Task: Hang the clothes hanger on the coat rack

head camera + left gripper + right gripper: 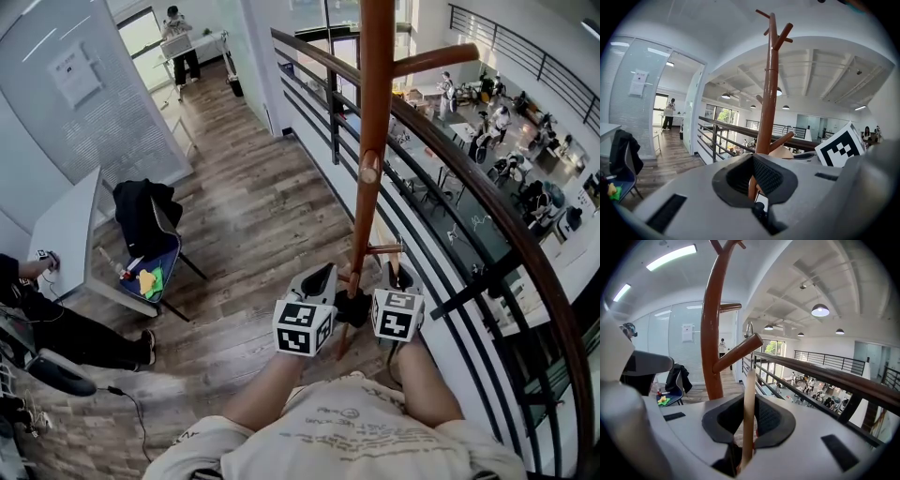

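Wooden and pale, the clothes hanger (749, 394) stood as a thin upright bar clamped between the jaws of the right hand-held gripper (398, 277), just beside the brown pole of the coat rack (375, 112) and below a low peg. Both forearms (272, 394) reached forward side by side. The left hand-held gripper (323, 274) was closed on a browner strip of the same hanger, whose metal hook (788, 129) rose beyond.

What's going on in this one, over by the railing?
A person standing beside a balcony railing holds a wooden clothes hanger with both claws. The left claw and the right claw are each shut on a part of it. The hanger is held up close to the pole of a brown wooden coat rack, with its metal hook near a lower peg. It does not look hung on anything yet.
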Tool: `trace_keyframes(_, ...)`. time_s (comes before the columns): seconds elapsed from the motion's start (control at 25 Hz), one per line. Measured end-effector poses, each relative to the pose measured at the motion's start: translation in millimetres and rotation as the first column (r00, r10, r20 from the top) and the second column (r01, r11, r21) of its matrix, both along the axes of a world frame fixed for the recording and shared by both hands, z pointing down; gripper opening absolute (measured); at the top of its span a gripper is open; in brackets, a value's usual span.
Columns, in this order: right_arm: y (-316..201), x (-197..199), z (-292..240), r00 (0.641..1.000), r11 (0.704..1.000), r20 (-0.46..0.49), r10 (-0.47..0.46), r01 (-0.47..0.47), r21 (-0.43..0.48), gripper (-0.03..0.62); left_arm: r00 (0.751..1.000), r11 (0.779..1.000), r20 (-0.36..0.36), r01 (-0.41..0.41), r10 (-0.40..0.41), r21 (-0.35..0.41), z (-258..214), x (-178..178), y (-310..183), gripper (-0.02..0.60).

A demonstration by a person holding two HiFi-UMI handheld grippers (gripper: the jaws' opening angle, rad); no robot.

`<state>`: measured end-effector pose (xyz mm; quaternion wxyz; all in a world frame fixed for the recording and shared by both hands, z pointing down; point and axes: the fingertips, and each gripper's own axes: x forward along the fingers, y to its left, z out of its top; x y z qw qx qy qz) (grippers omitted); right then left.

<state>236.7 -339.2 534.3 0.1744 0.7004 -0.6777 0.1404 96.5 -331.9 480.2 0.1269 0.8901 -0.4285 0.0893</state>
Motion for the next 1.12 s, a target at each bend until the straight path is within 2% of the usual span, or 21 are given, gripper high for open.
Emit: trace_keyframes(1.12, -7.4, -25.0, 20.1, 0.994, 0.995, -0.064, -0.085, 0.082, -0.048, 0.052, 0.998, 0.997, -0.005, 0.068, -0.069, -0.043, 7.8, -24.3, 1.4, 0.002)
